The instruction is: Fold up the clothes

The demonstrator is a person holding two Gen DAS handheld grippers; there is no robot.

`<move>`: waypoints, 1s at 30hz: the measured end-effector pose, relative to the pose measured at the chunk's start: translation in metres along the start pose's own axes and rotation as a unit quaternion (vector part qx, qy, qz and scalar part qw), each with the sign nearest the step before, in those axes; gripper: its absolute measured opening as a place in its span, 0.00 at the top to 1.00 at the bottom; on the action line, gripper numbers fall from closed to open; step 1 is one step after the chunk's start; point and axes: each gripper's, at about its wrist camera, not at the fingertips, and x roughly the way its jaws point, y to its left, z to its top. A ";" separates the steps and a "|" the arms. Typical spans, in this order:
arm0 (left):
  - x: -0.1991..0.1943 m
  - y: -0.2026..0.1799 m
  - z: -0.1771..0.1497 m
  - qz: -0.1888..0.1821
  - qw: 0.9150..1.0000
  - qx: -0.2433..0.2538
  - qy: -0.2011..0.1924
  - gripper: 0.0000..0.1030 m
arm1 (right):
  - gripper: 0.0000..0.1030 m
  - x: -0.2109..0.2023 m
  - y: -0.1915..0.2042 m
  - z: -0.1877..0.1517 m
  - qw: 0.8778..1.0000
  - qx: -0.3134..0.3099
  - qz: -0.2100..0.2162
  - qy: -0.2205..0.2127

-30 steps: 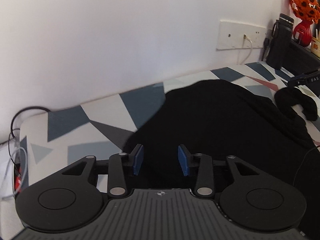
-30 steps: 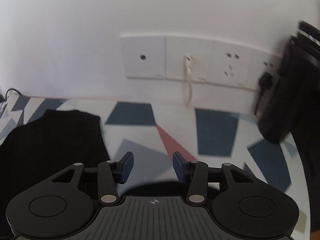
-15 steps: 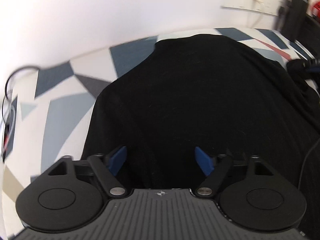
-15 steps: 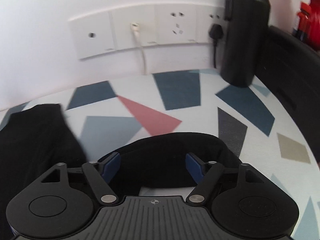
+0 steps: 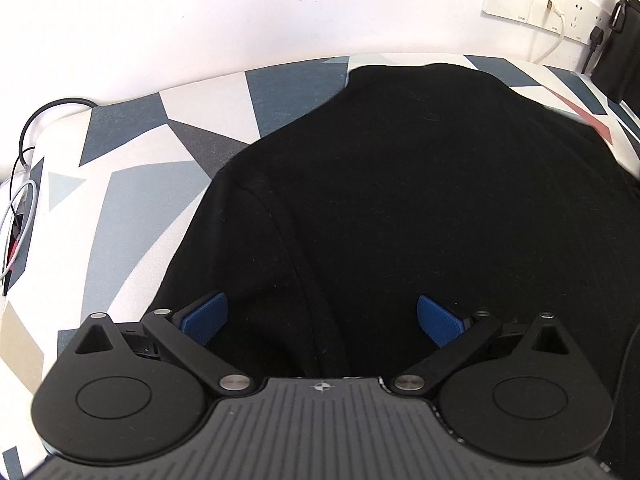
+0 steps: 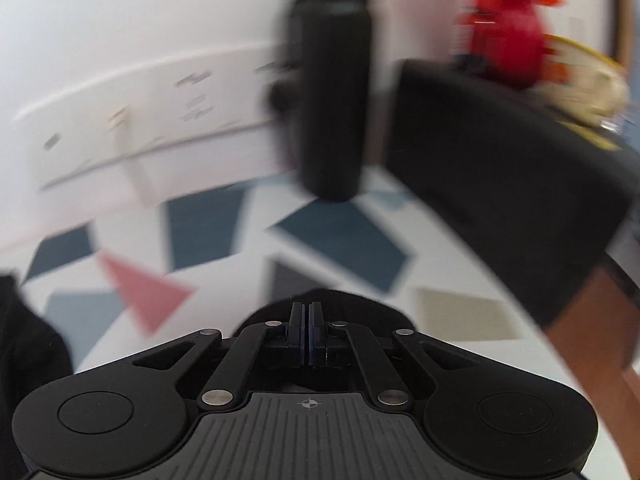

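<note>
One black garment [image 5: 400,200], soft and limp: pinch hems. Left gripper [image 5: 320,320] opening over it (nothing pinched); right gripper [image 6: 308,320] closed, hold uncertain.

garment [image 5: 400,200] — matt black cloth | bottle [image 6: 332,100] — matt black

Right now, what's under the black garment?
The black garment lies on a tablecloth with blue, grey and white shapes, visible around its edges. Whatever sits beneath the cloth's middle is covered; can't tell.
</note>
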 end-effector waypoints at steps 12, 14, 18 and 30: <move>0.001 -0.001 0.002 0.004 1.000 -0.008 -0.005 0.00 | 0.76 -0.041 0.019 -0.016 0.995 -0.074 0.072 -0.003; 0.001 -0.001 0.002 0.004 1.000 -0.009 -0.005 0.00 | 0.76 -0.036 0.052 -0.015 0.985 -0.109 0.134 0.015; 0.000 -0.001 0.000 0.004 1.000 -0.009 -0.007 0.00 | 0.77 -0.021 0.113 -0.020 0.963 -0.156 0.211 0.052; 0.002 -0.001 0.002 0.005 1.000 -0.012 -0.005 0.00 | 1.00 -0.011 0.115 -0.026 0.971 -0.151 0.176 0.055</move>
